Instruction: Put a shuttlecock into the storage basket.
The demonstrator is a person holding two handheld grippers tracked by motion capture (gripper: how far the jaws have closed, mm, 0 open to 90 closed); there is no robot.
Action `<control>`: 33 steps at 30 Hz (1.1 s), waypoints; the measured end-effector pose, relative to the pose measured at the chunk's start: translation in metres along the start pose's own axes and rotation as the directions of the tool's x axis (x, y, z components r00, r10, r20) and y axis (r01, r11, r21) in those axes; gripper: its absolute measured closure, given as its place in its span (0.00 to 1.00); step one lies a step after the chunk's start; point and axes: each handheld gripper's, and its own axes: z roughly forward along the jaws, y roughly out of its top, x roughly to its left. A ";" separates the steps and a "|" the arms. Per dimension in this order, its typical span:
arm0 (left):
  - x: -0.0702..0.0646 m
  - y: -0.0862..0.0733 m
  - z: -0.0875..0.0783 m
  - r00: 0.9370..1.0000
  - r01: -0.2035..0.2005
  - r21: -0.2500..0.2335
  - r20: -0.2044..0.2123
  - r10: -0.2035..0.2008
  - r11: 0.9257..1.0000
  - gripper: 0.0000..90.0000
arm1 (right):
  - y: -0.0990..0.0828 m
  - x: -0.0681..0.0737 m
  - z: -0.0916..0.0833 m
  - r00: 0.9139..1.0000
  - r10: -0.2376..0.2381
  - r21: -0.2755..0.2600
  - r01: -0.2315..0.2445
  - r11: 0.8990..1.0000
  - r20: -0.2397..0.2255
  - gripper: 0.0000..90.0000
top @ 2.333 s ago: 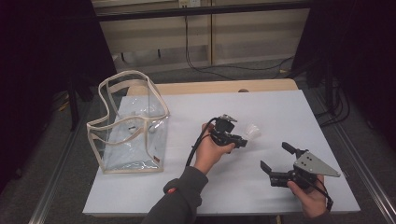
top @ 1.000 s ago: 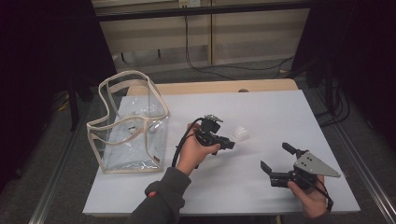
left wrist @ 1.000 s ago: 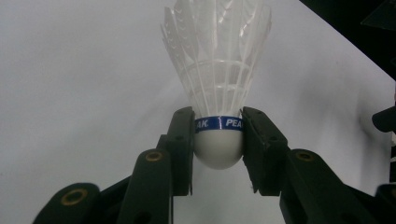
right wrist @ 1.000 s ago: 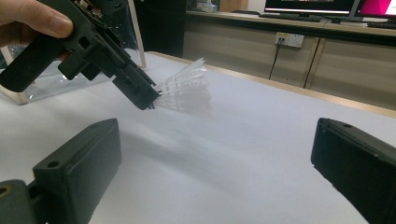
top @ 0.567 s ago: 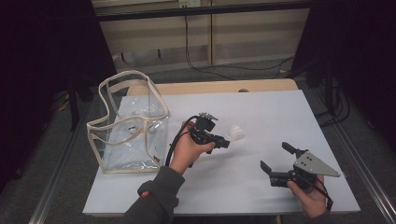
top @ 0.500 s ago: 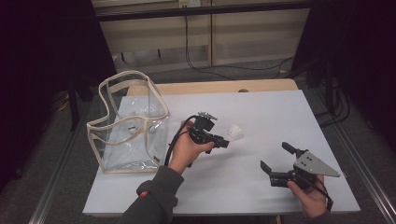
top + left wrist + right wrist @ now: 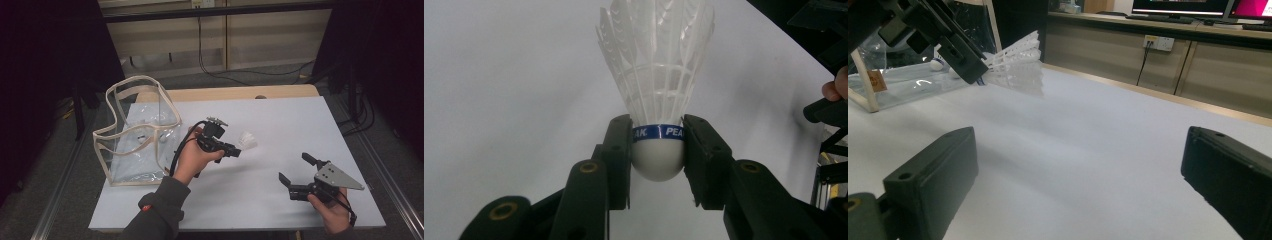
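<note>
A white feather shuttlecock (image 7: 656, 95) with a blue band is clamped at its cork base between the jaws of my left gripper (image 7: 657, 150). In the high view that left gripper (image 7: 235, 148) hangs above the table's middle, with the shuttlecock (image 7: 247, 140) pointing right. The right gripper view has the shuttlecock (image 7: 1018, 62) at upper left, lifted off the white surface. My right gripper (image 7: 297, 172) rests near the front right of the table, jaws wide apart with nothing between them, and its own view (image 7: 1078, 165) confirms this.
A clear plastic tote bag (image 7: 135, 132) with beige trim stands at the table's left, holding small items; in the right gripper view the bag (image 7: 903, 75) lies behind the left gripper. The white table cover (image 7: 290, 125) spreads between the hands. Cables run along the floor beyond.
My left hand has carried the shuttlecock leftward and a little upward, toward the bag. The right hand has stayed where it was.
</note>
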 end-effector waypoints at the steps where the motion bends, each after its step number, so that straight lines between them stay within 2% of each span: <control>1: 0.000 0.000 -0.001 1.000 0.002 0.000 0.003 -0.002 1.000 0.73 | 0.000 0.000 0.000 1.000 0.001 -0.001 -0.001 1.000 0.000 0.02; 12: 0.001 0.003 -0.014 1.000 0.014 0.009 0.007 -0.014 1.000 0.73 | 0.000 0.000 0.000 1.000 -0.002 -0.003 0.002 1.000 -0.002 0.02; 17: 0.002 0.004 -0.020 1.000 0.000 0.021 -0.002 0.000 1.000 0.73 | 0.000 0.001 0.001 1.000 0.000 -0.003 0.000 1.000 -0.004 0.02; 26: 0.001 0.008 -0.033 1.000 0.006 0.017 -0.008 -0.006 1.000 0.73 | 0.000 0.001 0.001 1.000 -0.001 -0.004 0.001 1.000 -0.004 0.02; 27: 0.002 0.008 -0.035 1.000 -0.006 0.030 -0.011 0.006 1.000 0.73 | 0.000 0.000 0.001 1.000 -0.001 -0.004 0.001 1.000 -0.004 0.02; 32: 0.001 0.009 -0.040 1.000 0.009 0.020 -0.008 -0.009 1.000 0.73 | 0.000 0.001 0.001 1.000 -0.001 -0.001 0.001 1.000 -0.005 0.02; 33: 0.001 0.010 -0.041 1.000 -0.002 0.029 -0.006 0.003 1.000 0.73 | 0.000 0.001 0.001 1.000 0.000 -0.001 0.000 1.000 -0.006 0.02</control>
